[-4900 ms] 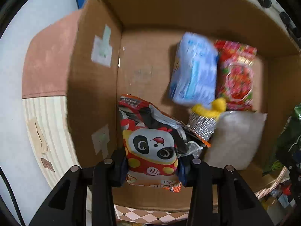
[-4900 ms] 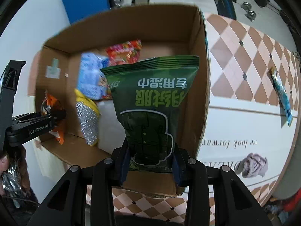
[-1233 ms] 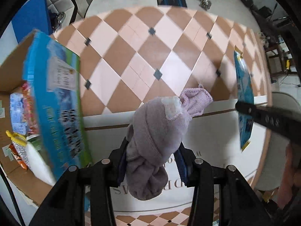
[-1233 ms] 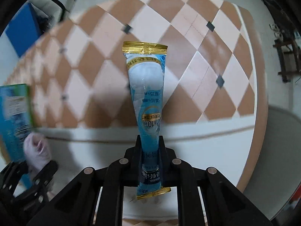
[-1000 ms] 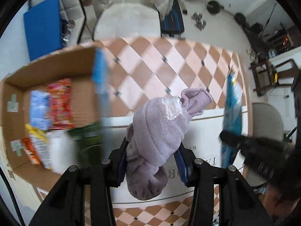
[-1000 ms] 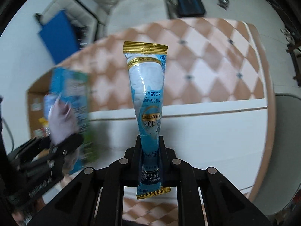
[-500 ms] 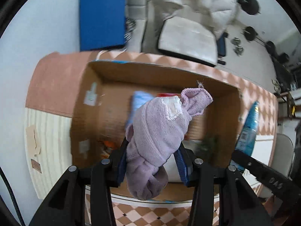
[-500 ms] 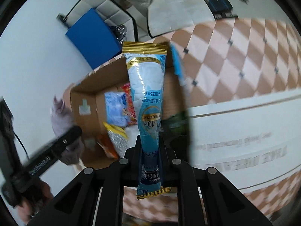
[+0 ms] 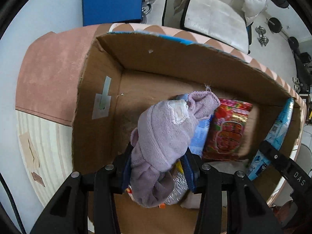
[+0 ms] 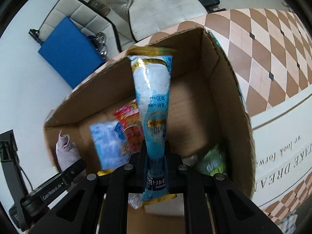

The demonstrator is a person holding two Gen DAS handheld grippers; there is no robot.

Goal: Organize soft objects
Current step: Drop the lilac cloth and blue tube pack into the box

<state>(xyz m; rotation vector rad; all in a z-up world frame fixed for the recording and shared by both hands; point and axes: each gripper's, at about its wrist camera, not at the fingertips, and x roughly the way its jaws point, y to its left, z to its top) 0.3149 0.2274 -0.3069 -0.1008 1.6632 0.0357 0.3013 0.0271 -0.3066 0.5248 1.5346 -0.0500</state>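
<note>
My left gripper (image 9: 158, 160) is shut on a lilac knitted cloth bundle (image 9: 163, 134) and holds it over the left part of an open cardboard box (image 9: 93, 101). My right gripper (image 10: 156, 162) is shut on a long blue and white sachet (image 10: 154, 107) with gold ends, held upright over the same box (image 10: 230, 105). The sachet also shows at the right in the left wrist view (image 9: 276, 134). The lilac bundle shows at the left in the right wrist view (image 10: 66, 152).
In the box lie a red snack bag (image 9: 228, 128), a light blue packet (image 10: 108, 142), a green bag (image 10: 212, 163), a silver packet (image 9: 176, 189) and a white pack. The box stands on a table with a checked cloth (image 10: 273, 44). A white chair (image 9: 214, 13) and blue board (image 9: 112, 1) stand behind.
Both grippers have swung from the checked tabletop to over the open box, still holding the lilac bundle and the blue sachet. The box now looks closer in both views.
</note>
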